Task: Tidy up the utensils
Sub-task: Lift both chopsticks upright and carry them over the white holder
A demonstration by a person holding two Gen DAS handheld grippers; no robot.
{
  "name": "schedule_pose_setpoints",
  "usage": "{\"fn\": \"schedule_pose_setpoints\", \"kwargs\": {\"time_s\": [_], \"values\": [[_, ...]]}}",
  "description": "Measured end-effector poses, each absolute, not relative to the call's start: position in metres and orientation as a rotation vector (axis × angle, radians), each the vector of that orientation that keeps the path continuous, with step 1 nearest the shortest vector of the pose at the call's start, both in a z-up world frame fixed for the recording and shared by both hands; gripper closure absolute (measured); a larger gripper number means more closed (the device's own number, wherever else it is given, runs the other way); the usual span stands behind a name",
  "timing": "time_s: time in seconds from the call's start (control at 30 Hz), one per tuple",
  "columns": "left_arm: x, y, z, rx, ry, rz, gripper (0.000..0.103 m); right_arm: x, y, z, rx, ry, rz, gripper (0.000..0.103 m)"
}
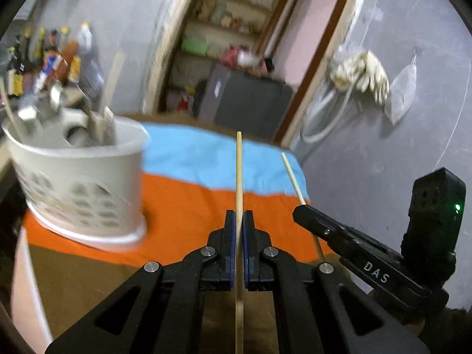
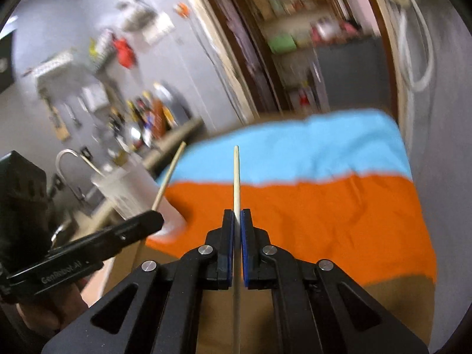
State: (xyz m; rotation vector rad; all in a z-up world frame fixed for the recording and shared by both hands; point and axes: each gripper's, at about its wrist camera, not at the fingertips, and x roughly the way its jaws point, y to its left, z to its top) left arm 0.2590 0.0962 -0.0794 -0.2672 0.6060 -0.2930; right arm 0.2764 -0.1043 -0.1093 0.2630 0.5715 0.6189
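Observation:
My left gripper [image 1: 239, 215] is shut on a pale wooden chopstick [image 1: 239, 171] that points forward over the orange and blue cloth [image 1: 188, 194]. My right gripper [image 2: 237, 215] is shut on a second chopstick [image 2: 236, 177], also held above the cloth. In the left wrist view the right gripper [image 1: 301, 209] and its chopstick [image 1: 292, 177] show at the right. In the right wrist view the left gripper [image 2: 153, 218] and its chopstick [image 2: 169, 174] show at the left. A white perforated utensil holder [image 1: 79, 183] with several utensils stands on the cloth at the left; it also shows in the right wrist view [image 2: 132, 194].
The cloth covers a brown table [image 1: 88, 280]. Bottles [image 1: 53, 59] stand on a counter behind the holder. A faucet [image 2: 65, 159] is at the left. A doorway with shelves [image 1: 230, 29] lies beyond the table. Gloves [image 1: 362, 73] hang on the grey wall at the right.

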Motion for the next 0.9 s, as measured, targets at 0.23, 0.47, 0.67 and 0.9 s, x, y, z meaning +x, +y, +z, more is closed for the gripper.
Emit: {"fn": "schedule_pose_setpoints", "kwargs": {"time_s": [0.23,0.47,0.67,0.9], "values": [[0.242,0.165,-0.041,-0.345,0.409,-0.2,0.101,0.281,-0.062,-0.076,0.316,0.417,0.719,0.1],[0.263,0.247,-0.013,-0.388,0.256,-0.095,0.101,0.31,-0.023,-0.051,0.409,0.3,0.799,0.1],[0.288,0.309,-0.006,-0.451,0.176,-0.056,0.101,0.331,0.004,-0.034,0.512,0.2,0.839,0.1],[0.305,0.334,-0.019,-0.481,0.163,-0.072,0.101,0.351,0.021,-0.049,0.577,0.163,0.843,0.1]]}}
